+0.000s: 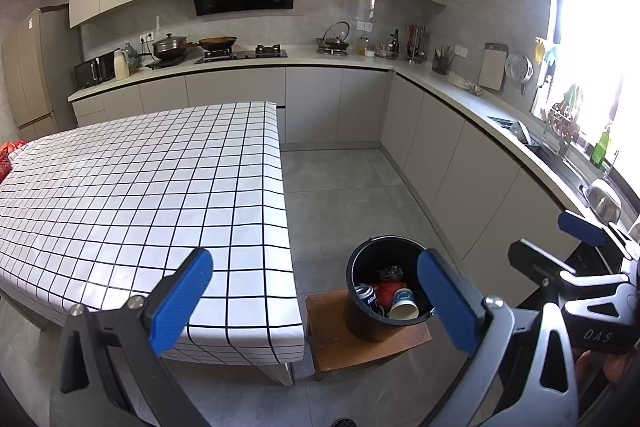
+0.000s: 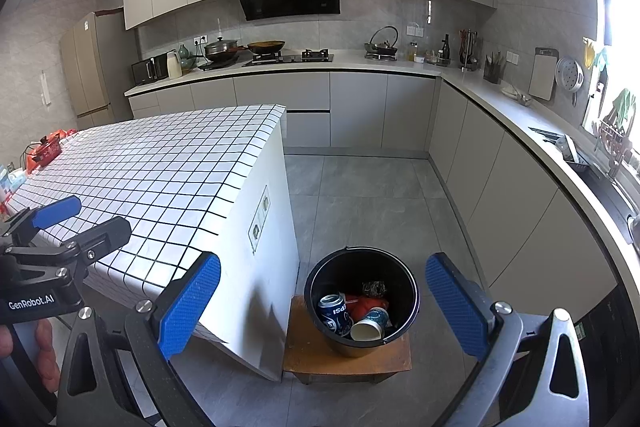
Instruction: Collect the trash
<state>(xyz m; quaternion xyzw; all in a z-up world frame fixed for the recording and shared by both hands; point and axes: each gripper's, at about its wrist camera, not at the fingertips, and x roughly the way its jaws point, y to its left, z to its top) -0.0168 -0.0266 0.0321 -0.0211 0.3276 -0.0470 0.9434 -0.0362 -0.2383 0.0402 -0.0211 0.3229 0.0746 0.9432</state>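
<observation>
The trash sits inside a black bucket [image 2: 361,301] that stands upright on a low wooden stool [image 2: 312,355], mouth opening straight up, just beside the end of the table [image 2: 160,171] with the white grid-pattern cloth. In the right wrist view the bucket lies ahead of and below the right gripper [image 2: 322,307], framed in the gap between its two blue pads, nearer the right-hand pad than the left. Inside it a blue can [image 2: 334,313] lies tilted, its long axis slanting from the bucket's floor up toward the far left wall, top end pointing away from the camera. Beside it a paper cup [image 2: 370,325] lies on its side, long axis running toward the near rim, its open mouth facing the camera. Between and behind them is a red wrapper [image 2: 366,305], and farther back a dark crumpled piece [image 2: 374,287] against the far wall. The right gripper's jaws are spread wide with nothing between them. In the left wrist view the left gripper [image 1: 316,301] also has its jaws spread wide and empty; the bucket [image 1: 360,315] appears just inside the right-hand pad, which overlaps its rim, while the left-hand pad overlaps the table's corner. Each gripper shows at the edge of the other's view, held by a hand [image 2: 44,355].
</observation>
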